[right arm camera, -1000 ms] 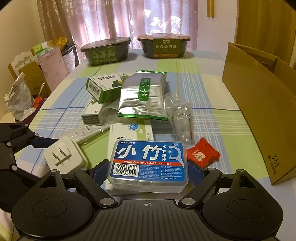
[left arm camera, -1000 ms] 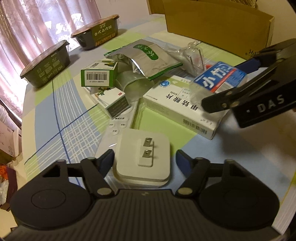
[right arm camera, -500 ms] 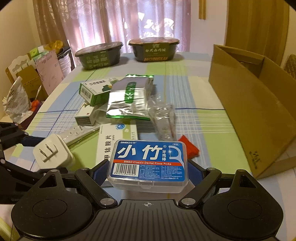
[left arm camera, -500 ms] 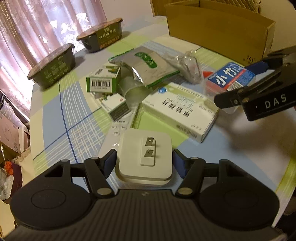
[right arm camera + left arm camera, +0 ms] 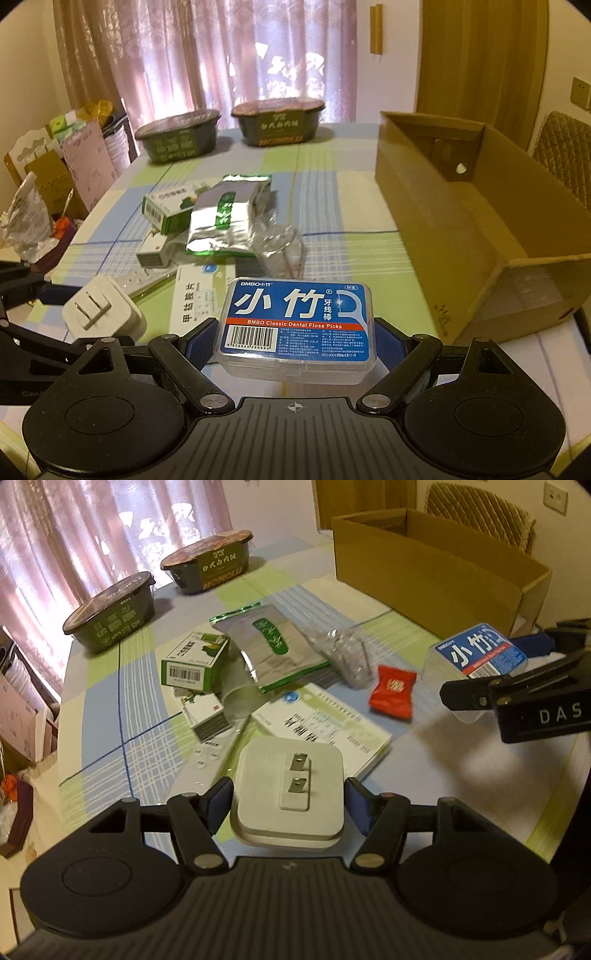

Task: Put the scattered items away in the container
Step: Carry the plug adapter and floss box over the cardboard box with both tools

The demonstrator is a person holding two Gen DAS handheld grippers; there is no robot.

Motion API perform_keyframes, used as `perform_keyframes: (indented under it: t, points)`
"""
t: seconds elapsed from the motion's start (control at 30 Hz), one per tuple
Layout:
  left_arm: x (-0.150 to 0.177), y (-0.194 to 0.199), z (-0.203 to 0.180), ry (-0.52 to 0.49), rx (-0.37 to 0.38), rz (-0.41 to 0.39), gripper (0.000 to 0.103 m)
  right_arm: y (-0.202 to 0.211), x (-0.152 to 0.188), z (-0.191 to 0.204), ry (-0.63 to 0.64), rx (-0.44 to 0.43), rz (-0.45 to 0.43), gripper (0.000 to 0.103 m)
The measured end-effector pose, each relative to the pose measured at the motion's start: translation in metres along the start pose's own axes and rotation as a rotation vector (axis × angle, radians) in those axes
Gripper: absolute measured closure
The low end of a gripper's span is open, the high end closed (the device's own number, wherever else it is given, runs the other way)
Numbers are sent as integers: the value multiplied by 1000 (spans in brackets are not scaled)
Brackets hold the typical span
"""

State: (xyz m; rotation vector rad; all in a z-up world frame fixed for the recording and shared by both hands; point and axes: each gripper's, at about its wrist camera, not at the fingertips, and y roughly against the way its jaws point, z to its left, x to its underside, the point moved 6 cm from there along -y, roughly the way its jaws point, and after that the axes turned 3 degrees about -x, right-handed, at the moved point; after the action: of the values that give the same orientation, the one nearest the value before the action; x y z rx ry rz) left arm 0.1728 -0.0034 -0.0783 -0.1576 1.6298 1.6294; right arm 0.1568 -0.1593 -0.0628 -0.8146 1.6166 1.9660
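I hold two items clear of the table at once, one per claw, so both can go to the container in a single trip. The left gripper (image 5: 289,800) is closed onto the white plug adapter (image 5: 290,788), its blue pads bearing on the two opposite sides with the prongs facing up and away from the fingers, which I judge keeps the metal out of the grip. The right gripper (image 5: 294,334) is clamped on the floss pick box (image 5: 295,325) across its short ends, label up; from the left wrist view it hangs to the right, near the cardboard box (image 5: 436,572). That box is the container: it stands open-topped at the far right of the table (image 5: 354,236), and what I can see of its interior shows no items yet. Still scattered mid-table are the silver-green foil pouch (image 5: 225,218), a green carton (image 5: 192,664), a white medicine box (image 5: 325,720), a crumpled clear wrapper (image 5: 343,653), a red sachet (image 5: 393,696) and a white remote (image 5: 207,764) partly under the pile. Two lidded bowls (image 5: 177,134) sit at the far edge, apart from the clutter. I judge the task barely begun.
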Motion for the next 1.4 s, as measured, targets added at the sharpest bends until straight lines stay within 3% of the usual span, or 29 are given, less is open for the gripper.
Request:
perform_keyframes:
  t: [0.27, 0.67, 1.0, 1.4]
  points:
    - [-30, 19, -31, 29, 31, -38, 42, 34, -19, -33, -7, 46, -57, 14]
    - [-116, 28, -93, 48, 114, -131, 42, 70, -70, -120, -30, 138, -125, 14]
    - [-181, 11, -155, 4, 159, -161, 42, 70, -93, -207, -3, 183, -116, 14]
    - [-219, -28, -210, -45, 214, -171, 42, 52, -103, -275, -18, 210, -87, 14]
